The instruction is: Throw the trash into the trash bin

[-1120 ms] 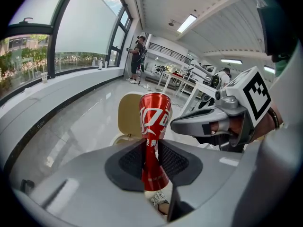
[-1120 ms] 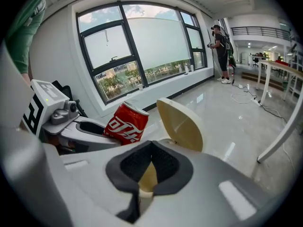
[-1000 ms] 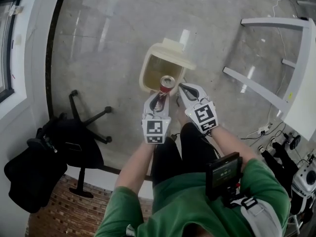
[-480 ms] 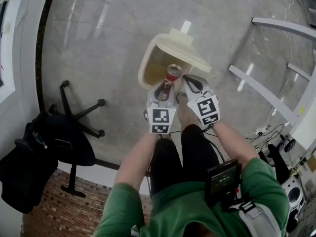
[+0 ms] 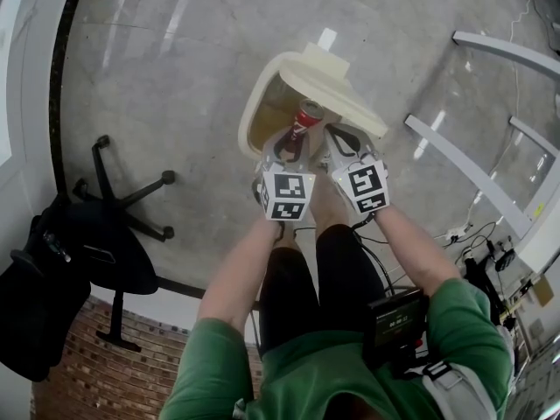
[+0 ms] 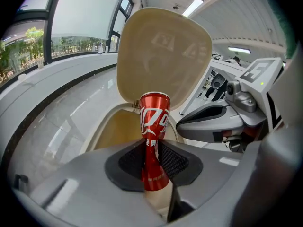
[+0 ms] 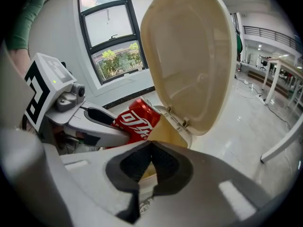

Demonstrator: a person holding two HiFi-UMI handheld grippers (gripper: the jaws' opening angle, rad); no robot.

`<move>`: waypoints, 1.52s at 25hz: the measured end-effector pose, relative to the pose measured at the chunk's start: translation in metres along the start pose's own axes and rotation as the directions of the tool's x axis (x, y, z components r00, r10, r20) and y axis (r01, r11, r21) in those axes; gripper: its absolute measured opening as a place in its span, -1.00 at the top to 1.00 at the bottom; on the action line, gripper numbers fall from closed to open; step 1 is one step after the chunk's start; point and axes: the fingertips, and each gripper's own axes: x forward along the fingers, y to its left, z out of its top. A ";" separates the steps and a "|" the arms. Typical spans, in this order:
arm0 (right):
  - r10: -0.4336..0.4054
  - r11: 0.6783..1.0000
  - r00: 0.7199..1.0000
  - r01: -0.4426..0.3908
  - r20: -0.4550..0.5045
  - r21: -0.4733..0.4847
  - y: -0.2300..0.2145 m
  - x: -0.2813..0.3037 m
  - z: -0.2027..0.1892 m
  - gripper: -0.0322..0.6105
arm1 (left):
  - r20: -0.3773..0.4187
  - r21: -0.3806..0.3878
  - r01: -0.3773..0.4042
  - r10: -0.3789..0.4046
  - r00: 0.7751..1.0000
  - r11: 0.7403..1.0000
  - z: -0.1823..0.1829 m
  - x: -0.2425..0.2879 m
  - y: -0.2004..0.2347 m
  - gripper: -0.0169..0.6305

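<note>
The left gripper [image 5: 291, 140] pinches the dented red can [image 6: 154, 119] over the open trash bin [image 6: 100, 129]. The bin's bottom is not visible. The right gripper [image 7: 151, 145] is closed and empty, and the raised lid [image 7: 189, 56] is cut off at the top.

a glossy grey stone floor [image 5: 175, 77] is spreading across the room and is mirroring pale streaks of light. a dark band [image 5: 59, 86] is running along its edge beside the wall, and a strip of red brick [image 5: 79, 374] is showing nearer. a black office chair [image 5: 109, 243] is standing on its star base by the brick, with dark cloth [image 5: 31, 322] bunching just beside it. white table legs [image 5: 477, 151] are slanting across the far side, with cables [image 5: 477, 234] trailing near them. tall black-framed windows [image 7: 111, 37] are letting daylight in, trees [image 7: 113, 60] are showing outside, and ceiling strip lights [image 6: 195, 7] are glowing.
</note>
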 end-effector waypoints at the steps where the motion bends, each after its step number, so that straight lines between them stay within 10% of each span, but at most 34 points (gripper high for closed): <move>1: 0.000 1.000 1.000 0.000 -0.001 0.001 0.000 0.001 -0.001 0.89 | -0.009 0.001 -0.003 0.003 1.000 1.000 -0.001 0.003 0.001 0.68; 38: 0.009 1.000 1.000 -0.009 -0.029 -0.004 -0.019 0.011 -0.017 0.89 | -0.245 -0.117 -0.061 0.031 0.969 0.991 -0.032 0.095 0.013 0.70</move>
